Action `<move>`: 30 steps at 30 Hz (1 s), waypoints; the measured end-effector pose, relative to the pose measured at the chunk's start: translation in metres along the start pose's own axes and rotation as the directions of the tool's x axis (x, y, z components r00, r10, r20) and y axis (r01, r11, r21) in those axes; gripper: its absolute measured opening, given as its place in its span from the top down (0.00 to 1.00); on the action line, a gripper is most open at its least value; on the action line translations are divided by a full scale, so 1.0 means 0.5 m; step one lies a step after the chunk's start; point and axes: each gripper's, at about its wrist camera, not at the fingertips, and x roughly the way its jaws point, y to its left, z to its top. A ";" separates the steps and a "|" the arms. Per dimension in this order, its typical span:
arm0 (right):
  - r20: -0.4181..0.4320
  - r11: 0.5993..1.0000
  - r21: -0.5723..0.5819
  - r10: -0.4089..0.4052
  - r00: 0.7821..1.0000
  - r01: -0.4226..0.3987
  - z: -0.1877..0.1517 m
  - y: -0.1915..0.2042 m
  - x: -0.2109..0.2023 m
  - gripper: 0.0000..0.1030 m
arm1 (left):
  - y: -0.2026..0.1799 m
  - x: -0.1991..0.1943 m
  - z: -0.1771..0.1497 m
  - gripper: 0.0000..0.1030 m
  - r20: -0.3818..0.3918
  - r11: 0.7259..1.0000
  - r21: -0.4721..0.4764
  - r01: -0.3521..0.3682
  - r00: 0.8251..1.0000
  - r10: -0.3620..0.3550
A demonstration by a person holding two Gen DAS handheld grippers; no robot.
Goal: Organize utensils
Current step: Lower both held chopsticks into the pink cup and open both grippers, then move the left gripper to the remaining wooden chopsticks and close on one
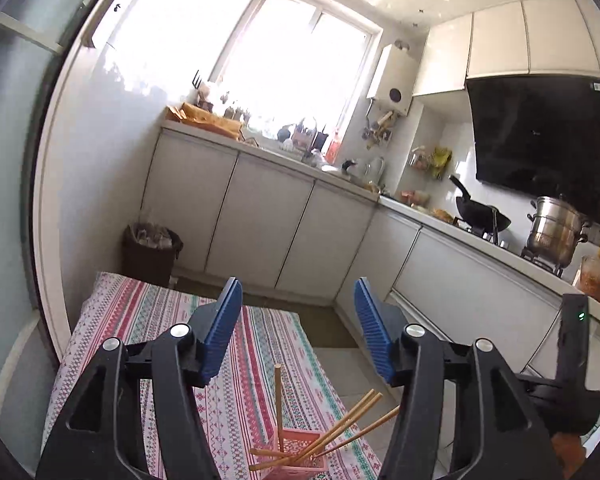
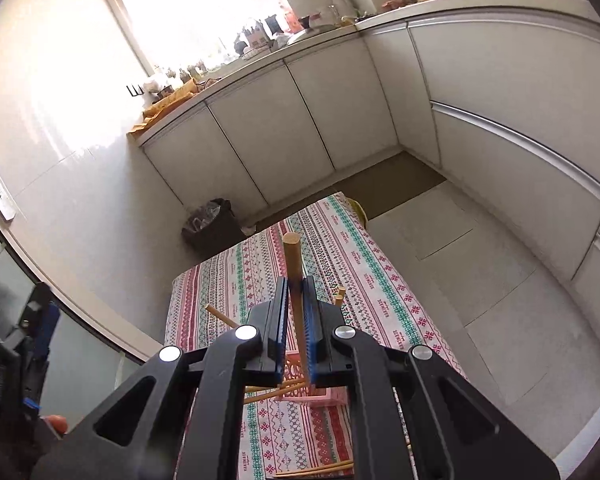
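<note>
Wooden chopstick (image 2: 293, 280) pinched upright in right tongs (image 2: 297, 320) (left tongs (image 1: 298, 328) agape).

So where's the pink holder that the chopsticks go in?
The pink holder stands on the striped tablecloth, low in the left wrist view between the open left tool's arms, with several chopsticks leaning out of it.

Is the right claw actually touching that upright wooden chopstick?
Touching. The right wrist view shows the right claw shut on the chopstick, both blue pads pressed against its sides.
</note>
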 end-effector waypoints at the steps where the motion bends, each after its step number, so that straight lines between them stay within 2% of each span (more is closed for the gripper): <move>1: -0.001 1.000 -0.006 -0.003 1.000 0.003 -0.001 0.004 0.006 0.92 | 0.003 -0.008 0.006 0.46 0.007 1.000 0.010 -0.011 1.000 0.011; 4: -0.009 1.000 -0.013 -0.006 1.000 0.006 -0.006 0.017 0.023 0.92 | 0.014 -0.019 0.010 0.46 0.011 0.999 0.023 -0.040 0.999 0.040; 9: -0.017 0.998 -0.052 -0.024 1.000 0.023 -0.026 0.031 0.048 0.92 | 0.039 -0.015 0.005 0.46 -0.028 0.998 0.015 -0.066 0.997 0.066; 12: -0.043 0.999 -0.041 -0.025 0.999 0.023 -0.033 0.030 0.062 0.87 | 0.051 -0.021 0.011 0.46 -0.029 0.997 0.007 -0.073 0.997 0.073; 13: -0.043 0.999 -0.033 -0.021 0.999 0.020 -0.035 0.028 0.062 0.84 | 0.053 -0.023 0.012 0.46 -0.027 0.997 0.007 -0.076 0.997 0.076; 14: -0.043 1.000 -0.026 -0.016 0.999 0.015 -0.035 0.026 0.060 0.70 | 0.054 -0.025 0.014 0.46 -0.024 0.997 0.004 -0.077 0.997 0.077; 16: -0.020 1.000 -0.006 -0.013 1.000 0.013 -0.034 0.018 0.047 0.53 | 0.052 -0.027 0.015 0.44 -0.026 0.997 0.002 -0.076 0.997 0.076; 18: 0.008 1.000 0.018 -0.012 1.000 0.011 -0.031 0.008 0.029 0.46 | 0.044 -0.026 0.015 0.42 -0.030 0.998 0.010 -0.067 0.997 0.067; 20: 0.032 0.999 0.047 -0.014 0.999 0.013 -0.029 -0.007 0.009 0.33 | 0.035 -0.030 0.016 0.40 -0.035 0.998 0.025 -0.050 0.998 0.051; 23: 0.064 0.996 0.093 -0.019 0.998 0.013 -0.037 -0.042 -0.025 0.21 | 0.012 -0.034 0.013 0.33 -0.052 0.998 0.063 -0.002 0.999 0.006; 25: 0.071 0.992 0.129 -0.026 0.997 0.016 -0.052 -0.074 -0.045 0.17 | -0.010 -0.037 0.007 0.23 -0.070 0.995 0.093 0.035 0.997 -0.028; 26: 0.061 0.989 0.145 -0.027 0.998 0.018 -0.062 -0.093 -0.053 0.17 | -0.021 -0.039 0.002 0.21 -0.078 0.993 0.103 0.057 0.996 -0.049; 29: 0.001 0.980 0.193 -0.044 0.999 0.043 -0.108 -0.163 -0.062 0.14 | -0.058 -0.045 -0.023 0.07 -0.126 0.980 0.148 0.130 0.986 -0.111; 30: -0.022 0.976 0.211 -0.059 0.998 0.062 -0.128 -0.191 -0.063 0.14 | -0.074 -0.045 -0.036 0.07 -0.153 0.972 0.169 0.160 0.979 -0.135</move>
